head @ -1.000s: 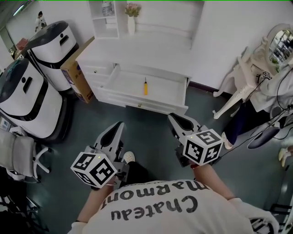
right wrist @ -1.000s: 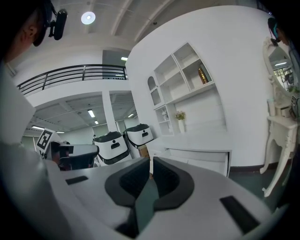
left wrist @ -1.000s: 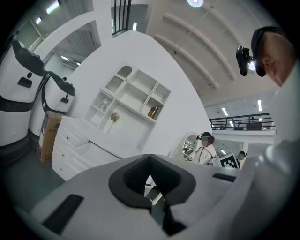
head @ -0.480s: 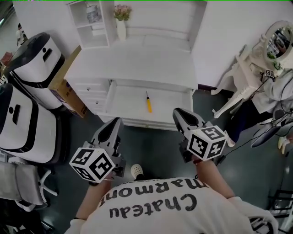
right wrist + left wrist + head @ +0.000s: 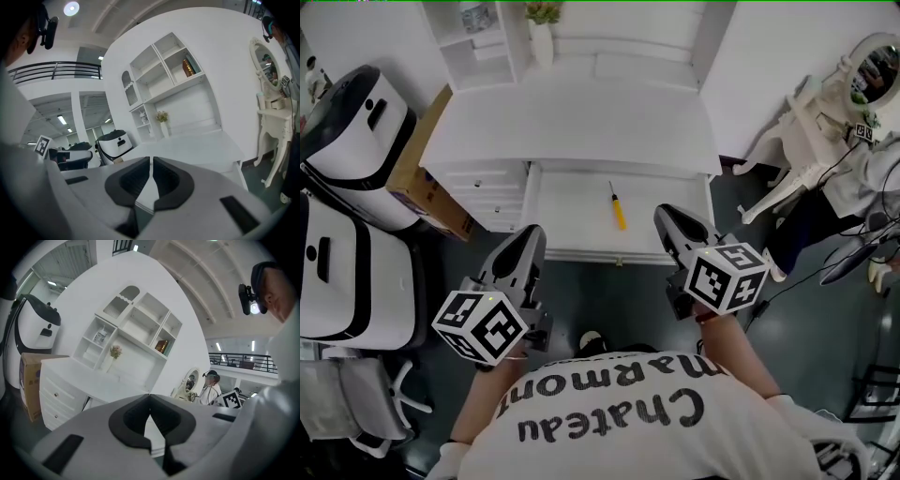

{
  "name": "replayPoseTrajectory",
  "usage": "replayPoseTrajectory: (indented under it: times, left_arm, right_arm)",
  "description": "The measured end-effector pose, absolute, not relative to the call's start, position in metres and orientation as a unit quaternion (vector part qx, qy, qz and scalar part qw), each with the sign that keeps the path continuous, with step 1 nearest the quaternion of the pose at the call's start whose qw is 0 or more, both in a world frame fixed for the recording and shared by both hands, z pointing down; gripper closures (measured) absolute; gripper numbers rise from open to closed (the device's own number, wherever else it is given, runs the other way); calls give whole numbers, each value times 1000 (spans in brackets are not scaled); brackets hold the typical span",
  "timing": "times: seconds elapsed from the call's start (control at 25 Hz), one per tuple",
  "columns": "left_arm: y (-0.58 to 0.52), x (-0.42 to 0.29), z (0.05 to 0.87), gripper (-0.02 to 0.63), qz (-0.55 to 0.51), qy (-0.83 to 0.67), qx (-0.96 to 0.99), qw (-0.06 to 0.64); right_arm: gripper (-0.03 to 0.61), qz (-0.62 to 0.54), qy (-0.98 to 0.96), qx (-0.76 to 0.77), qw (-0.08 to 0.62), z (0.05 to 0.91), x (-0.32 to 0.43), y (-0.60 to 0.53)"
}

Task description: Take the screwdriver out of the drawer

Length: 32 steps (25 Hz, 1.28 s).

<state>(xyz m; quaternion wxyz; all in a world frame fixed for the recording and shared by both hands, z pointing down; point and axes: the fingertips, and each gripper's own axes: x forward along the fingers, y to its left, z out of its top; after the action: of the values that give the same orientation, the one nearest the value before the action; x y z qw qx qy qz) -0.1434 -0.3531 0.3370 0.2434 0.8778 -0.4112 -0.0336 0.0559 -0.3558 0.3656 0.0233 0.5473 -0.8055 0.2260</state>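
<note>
Both claws have drawn up to the open drawer (image 5: pixel 572 202) since a second ago, so the approach looks nearly done. Left claw (image 5: pixel 532 239) and right claw (image 5: pixel 668 216) hover at the drawer's front edge, pointing nearly level, each shut and empty. Farther in, the screwdriver (image 5: pixel 618 207) lies untouched inside the drawer, right of its middle, below the counter (image 5: pixel 572 112).

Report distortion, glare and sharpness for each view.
Head view: evenly lit, mild wide-angle bending, the yellow-handled screwdriver in the open white drawer reads sharp. Left gripper view: strong fisheye, dark corners. Right gripper view: same fisheye, a round ceiling lamp glares.
</note>
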Motion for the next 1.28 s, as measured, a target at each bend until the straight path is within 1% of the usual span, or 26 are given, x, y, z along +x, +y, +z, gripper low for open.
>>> replayPoseTrajectory:
  times: [0.64, 0.92, 1.28]
  left_arm:
    - [-365, -171, 343, 591, -55, -413, 873, 252]
    - [-364, -183, 370, 591, -53, -426, 858, 282]
    - [-387, -193, 379, 591, -40, -461, 843, 275]
  right_arm:
    - [538, 218, -799, 557, 56, 372, 45, -368]
    - [538, 247, -788, 552, 118, 422, 48, -367]
    - [538, 286, -773, 533, 191, 488, 65, -404]
